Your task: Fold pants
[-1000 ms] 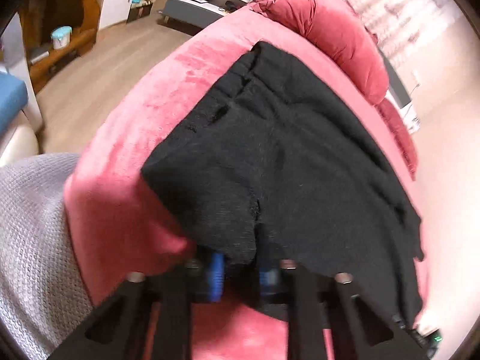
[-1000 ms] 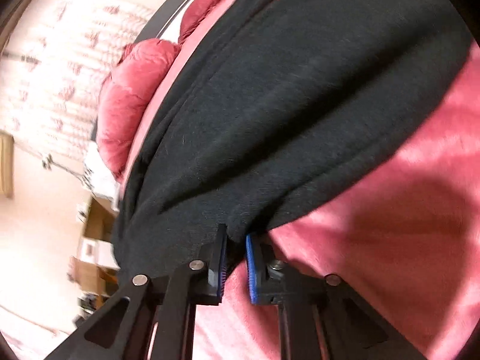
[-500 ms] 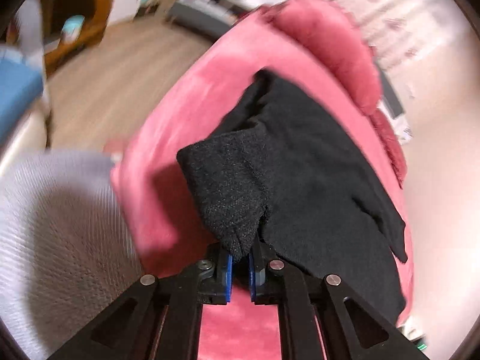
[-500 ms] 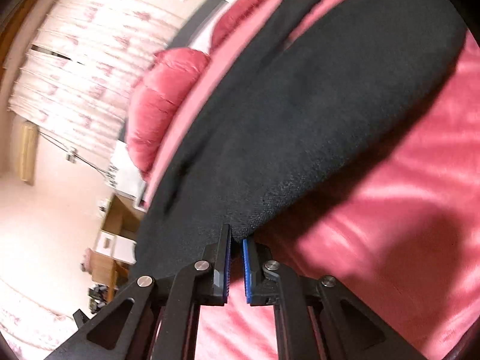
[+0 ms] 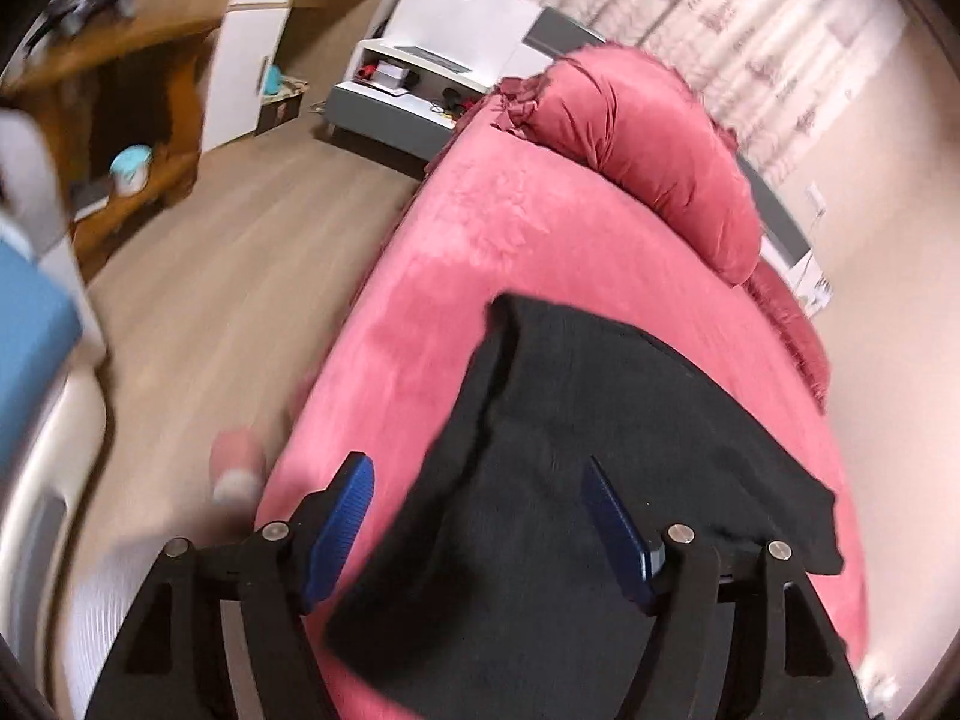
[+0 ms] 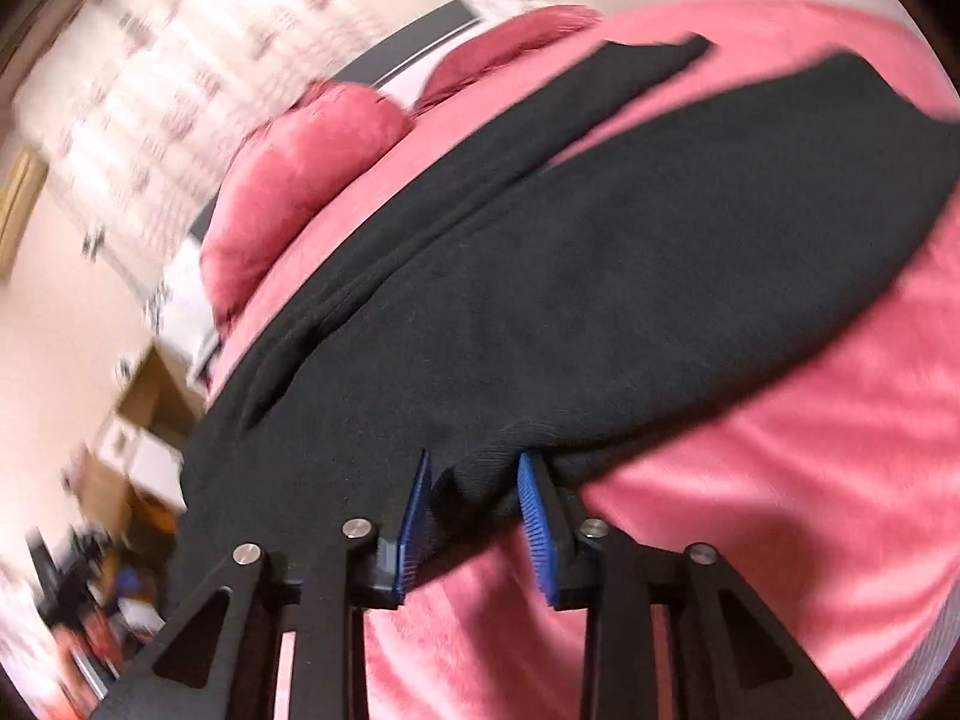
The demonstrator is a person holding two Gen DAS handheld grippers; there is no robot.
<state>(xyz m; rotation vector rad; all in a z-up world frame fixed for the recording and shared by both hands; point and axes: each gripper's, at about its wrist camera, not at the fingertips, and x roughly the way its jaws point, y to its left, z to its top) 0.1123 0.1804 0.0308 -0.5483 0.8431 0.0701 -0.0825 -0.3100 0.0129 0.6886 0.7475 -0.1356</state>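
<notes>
Two hand-held grippers spread, gripping nothing: left (image 5: 480, 516), right (image 6: 474, 498) | pants (image 6: 600, 300) lengthwise toward pillow (image 6: 300, 180)

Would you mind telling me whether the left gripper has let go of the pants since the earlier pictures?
Yes. The left gripper has opened, and the pants now lie flat on the pink bed.

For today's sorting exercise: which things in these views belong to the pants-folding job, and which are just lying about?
Part of the job:
black pants
left hand-held gripper, open
right hand-held gripper, open, fabric between its fingers
pink bed

Lying about:
pink pillow
wooden shelf
white cabinet
curtains
</notes>
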